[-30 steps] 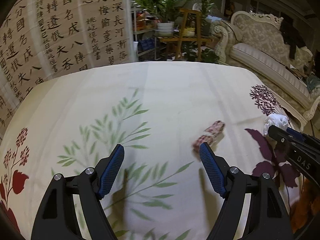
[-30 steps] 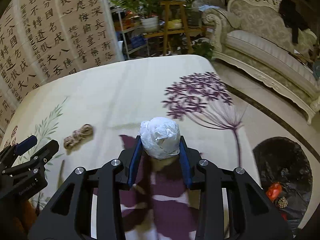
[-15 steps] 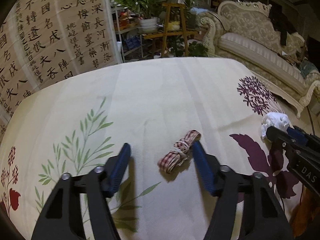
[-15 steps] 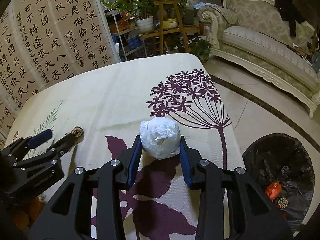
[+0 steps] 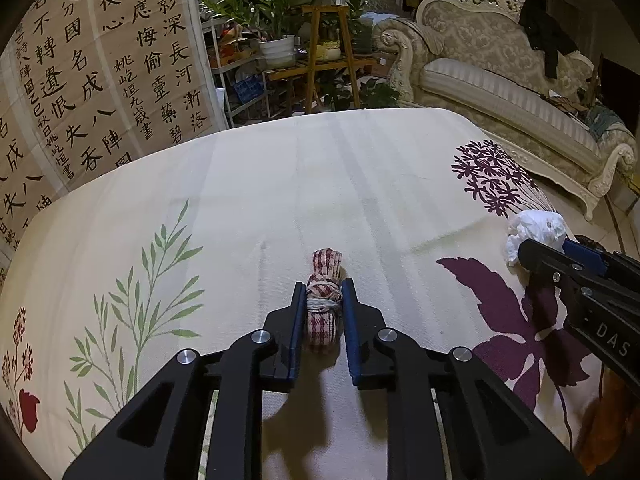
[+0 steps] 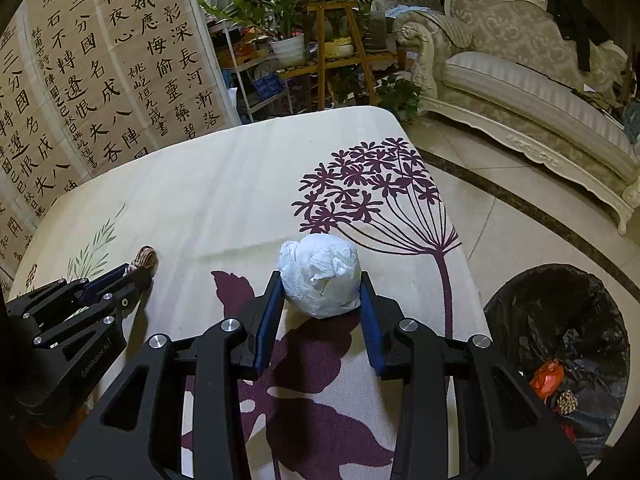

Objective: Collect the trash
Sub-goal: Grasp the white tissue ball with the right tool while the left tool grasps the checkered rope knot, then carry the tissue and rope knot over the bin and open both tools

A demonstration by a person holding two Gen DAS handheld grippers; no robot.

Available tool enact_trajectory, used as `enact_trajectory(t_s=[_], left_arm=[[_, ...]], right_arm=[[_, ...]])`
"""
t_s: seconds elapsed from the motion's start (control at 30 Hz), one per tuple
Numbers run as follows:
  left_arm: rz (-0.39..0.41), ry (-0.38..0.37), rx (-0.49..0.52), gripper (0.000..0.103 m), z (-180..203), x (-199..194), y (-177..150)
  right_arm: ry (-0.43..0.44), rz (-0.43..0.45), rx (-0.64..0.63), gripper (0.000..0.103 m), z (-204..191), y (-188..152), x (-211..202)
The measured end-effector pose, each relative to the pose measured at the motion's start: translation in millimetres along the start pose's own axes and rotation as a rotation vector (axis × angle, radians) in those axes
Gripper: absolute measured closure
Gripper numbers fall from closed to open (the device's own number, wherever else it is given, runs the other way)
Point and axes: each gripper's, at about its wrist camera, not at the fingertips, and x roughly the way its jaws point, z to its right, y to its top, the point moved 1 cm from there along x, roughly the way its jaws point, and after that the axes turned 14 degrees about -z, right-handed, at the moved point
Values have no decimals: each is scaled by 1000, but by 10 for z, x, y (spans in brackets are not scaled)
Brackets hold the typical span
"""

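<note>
A red-and-white checked cloth bundle, tied round with string, lies on the floral tablecloth. My left gripper is shut on it, both blue pads pressing its sides, its far end poking out ahead. The right wrist view shows the bundle's tip at the left gripper. My right gripper is shut on a crumpled white paper ball just above the purple leaf print. That ball and the right gripper also show at the left wrist view's right edge.
A black-lined trash bin stands on the tiled floor right of the table, with an orange wrapper inside. Behind the table are a calligraphy screen, a wooden plant stand and a cream sofa.
My left gripper slid to the right until it straddled the checked bundle, then its jaws shut on it. The right gripper kept its hold on the paper ball.
</note>
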Motion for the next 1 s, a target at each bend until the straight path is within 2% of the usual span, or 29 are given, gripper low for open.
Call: enact_trajectory(t_s=[0.57,1.0], left_arm=[[55,-3,-44,84,16,-382,-333],[101,-24,-31,84,316,-747,-760]], right_arm=[[-22,13,-2,68,-33,-407,-321],[-50,23,16,68,131,-923,-650]])
